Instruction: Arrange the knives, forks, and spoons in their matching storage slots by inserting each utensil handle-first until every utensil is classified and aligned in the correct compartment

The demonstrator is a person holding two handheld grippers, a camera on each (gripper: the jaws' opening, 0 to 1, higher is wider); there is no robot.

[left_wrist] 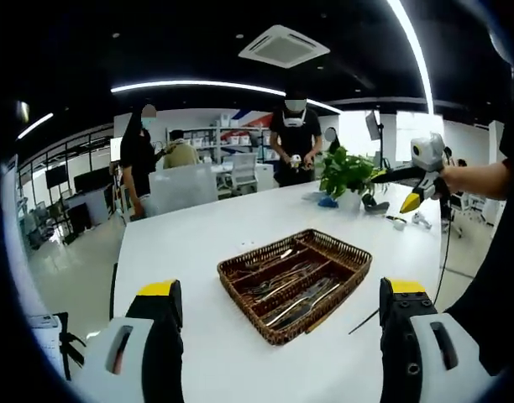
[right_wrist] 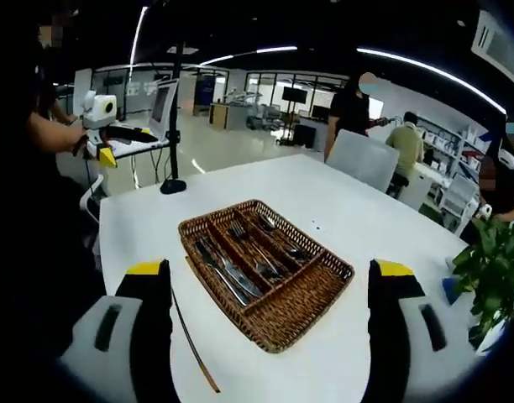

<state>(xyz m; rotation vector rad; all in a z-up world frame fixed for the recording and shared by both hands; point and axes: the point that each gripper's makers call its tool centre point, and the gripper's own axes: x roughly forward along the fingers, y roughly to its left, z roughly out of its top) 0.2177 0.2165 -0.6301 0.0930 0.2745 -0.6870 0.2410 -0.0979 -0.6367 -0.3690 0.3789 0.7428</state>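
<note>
A: Nearest in the left gripper view, the left gripper (left_wrist: 278, 340) has its jaws spread wide with nothing between them; the right gripper (right_wrist: 270, 323) is the same in its own view.

B: And the task?

A: The wicker tray (left_wrist: 240, 285) lies just ahead of both, on the white table (left_wrist: 198, 235). The cutlery (right_wrist: 240, 256) seems sorted into its compartments already; little looks left.

B: Obstacles?

A: A thin dark stick (right_wrist: 190, 340) beside the tray, and a potted plant (left_wrist: 345, 174) beyond it.

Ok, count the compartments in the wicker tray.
3 long compartments in the wicker tray, side by side: one along the wall toward the table's edge, one in the middle, one along the far wall. Utensils lie in each.
</note>
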